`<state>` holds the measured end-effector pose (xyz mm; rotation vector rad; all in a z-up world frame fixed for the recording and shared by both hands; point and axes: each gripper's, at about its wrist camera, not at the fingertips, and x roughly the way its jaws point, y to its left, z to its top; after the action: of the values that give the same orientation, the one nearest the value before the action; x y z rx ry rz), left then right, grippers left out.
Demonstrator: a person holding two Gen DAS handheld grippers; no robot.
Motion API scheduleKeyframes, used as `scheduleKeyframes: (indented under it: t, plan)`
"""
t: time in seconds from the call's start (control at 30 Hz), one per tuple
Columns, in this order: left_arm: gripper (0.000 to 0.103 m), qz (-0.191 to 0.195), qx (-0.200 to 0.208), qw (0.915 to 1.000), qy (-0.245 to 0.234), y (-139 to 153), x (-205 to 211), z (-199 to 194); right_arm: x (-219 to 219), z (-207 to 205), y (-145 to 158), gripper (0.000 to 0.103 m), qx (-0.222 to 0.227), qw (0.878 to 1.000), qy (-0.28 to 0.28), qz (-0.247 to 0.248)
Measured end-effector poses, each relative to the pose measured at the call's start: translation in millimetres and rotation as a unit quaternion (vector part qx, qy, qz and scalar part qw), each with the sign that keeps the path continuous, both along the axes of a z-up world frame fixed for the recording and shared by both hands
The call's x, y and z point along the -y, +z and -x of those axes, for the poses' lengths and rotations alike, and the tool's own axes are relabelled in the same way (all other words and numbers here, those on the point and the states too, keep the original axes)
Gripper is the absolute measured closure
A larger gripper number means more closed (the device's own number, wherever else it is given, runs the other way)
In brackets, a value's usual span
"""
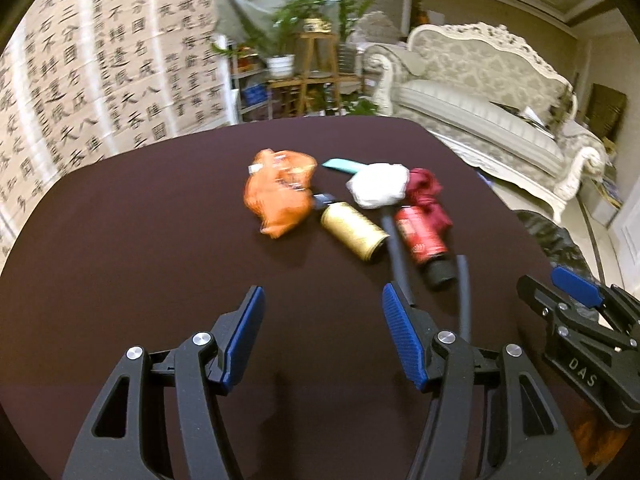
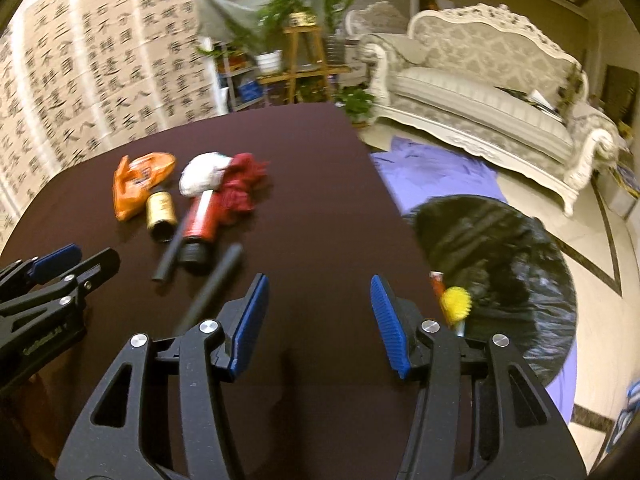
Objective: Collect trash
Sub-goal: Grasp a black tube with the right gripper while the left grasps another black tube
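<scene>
Judging by looks, the trash heaped near the far edge of the table is light stuff — the orange bag and white wad soft and crushable, best pinched at a bunched fold; the gold spool and red bottle are stiffer and may roll, so grip across their sides. Both tools hover near the front edge — left gripper and right gripper spread wide, holding nothing.

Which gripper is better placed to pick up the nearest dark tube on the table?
Probably the left gripper: it is open and the dark tube runs up to its right finger. The right gripper, also open, points at bare table near the black trash bag.
</scene>
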<state>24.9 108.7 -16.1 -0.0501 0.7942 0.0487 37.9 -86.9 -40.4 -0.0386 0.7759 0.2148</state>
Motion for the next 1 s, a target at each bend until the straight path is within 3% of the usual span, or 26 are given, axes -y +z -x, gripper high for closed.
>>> scheduleKeyframes:
  t: [0.3,0.47,0.53,0.73,1.0]
  plan:
    - [0.043,0.012,-0.006,0.9997,0.020,-8.0,-24.4,1.3,-48.0,-5.5,-6.9,0.052,-0.021,0.999,0.042,0.025]
    - [0.043,0.018,-0.008,0.9997,0.014,-9.6,-23.9,-2.6,-49.2,-11.5,-13.0,0.054,-0.041,0.998,0.042,0.037]
    - [0.043,0.022,-0.010,0.9997,0.009,-10.8,-21.4,-2.9,-46.7,-11.7,-13.4,0.063,-0.042,0.998,0.039,0.038]
    - [0.043,0.023,-0.014,0.9995,-0.014,-13.2,-6.0,-8.1,-30.3,-16.8,-13.6,0.077,-0.038,0.998,0.025,0.045]
    - [0.043,0.030,-0.027,0.9988,-0.028,-16.3,9.2,-23.9,-6.7,-28.7,-14.6,0.083,-0.036,0.999,0.010,0.036]
